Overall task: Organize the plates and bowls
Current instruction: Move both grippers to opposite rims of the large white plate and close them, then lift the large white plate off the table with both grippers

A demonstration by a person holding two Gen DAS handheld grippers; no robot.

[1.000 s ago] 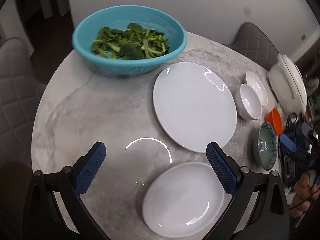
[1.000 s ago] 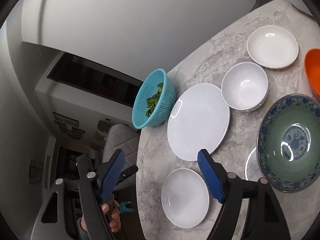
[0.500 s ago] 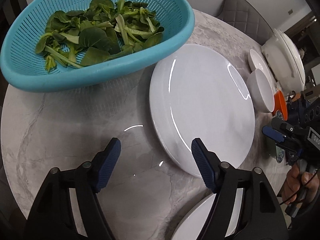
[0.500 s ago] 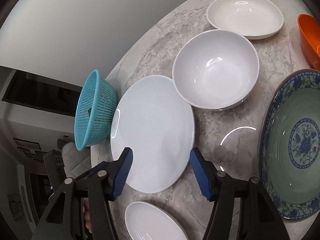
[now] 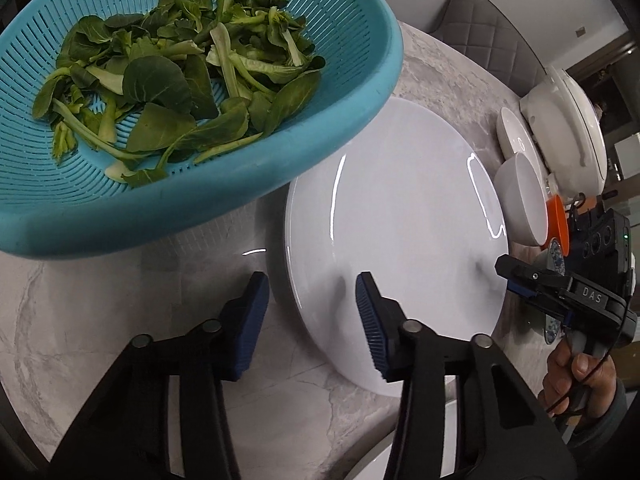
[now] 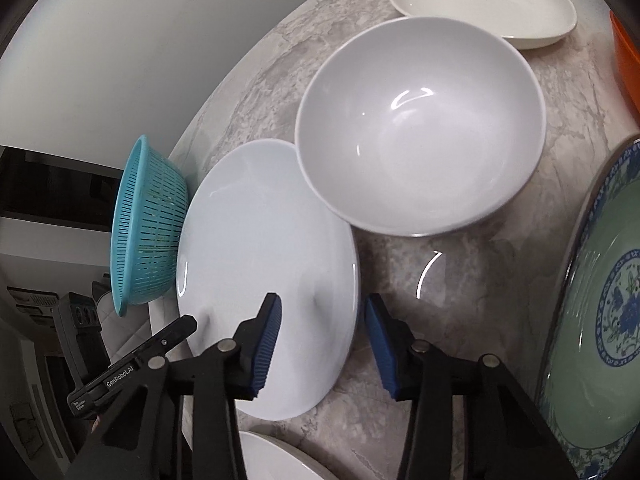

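1. Change. Over the last second I have brought both grippers down and in from a high overview to the large white plate (image 5: 396,232). The left gripper (image 5: 308,292) has also narrowed its fingers from a wide spread to a moderate gap.

2. Left gripper. Its fingers straddle the plate's near-left rim, one blue pad (image 5: 370,320) over the plate face and the other over the marble table (image 5: 80,320). The jaws stand apart and hold nothing.

3. Right gripper (image 6: 320,316). It is likewise parted and empty, bracketing the opposite rim of the same plate (image 6: 264,264), with one pad (image 6: 266,340) over the plate and one over the table.

4. Meaning. I judge this a two-sided grasp set-up on the large plate; no lift has begun, so the sorting is at an early stage.

5. The plate. It is flat, glossy, empty and clean, lying on the table between the teal colander (image 5: 192,96) of greens and the white bowl (image 6: 420,128). Whether the bowl's rim touches it I cannot tell. A smaller white plate (image 6: 280,460) lies nearer me.

6. Other ware. A shallow white dish (image 6: 484,0), an orange bowl (image 5: 558,220) and a green-and-blue patterned bowl (image 6: 600,320) remain unsorted.
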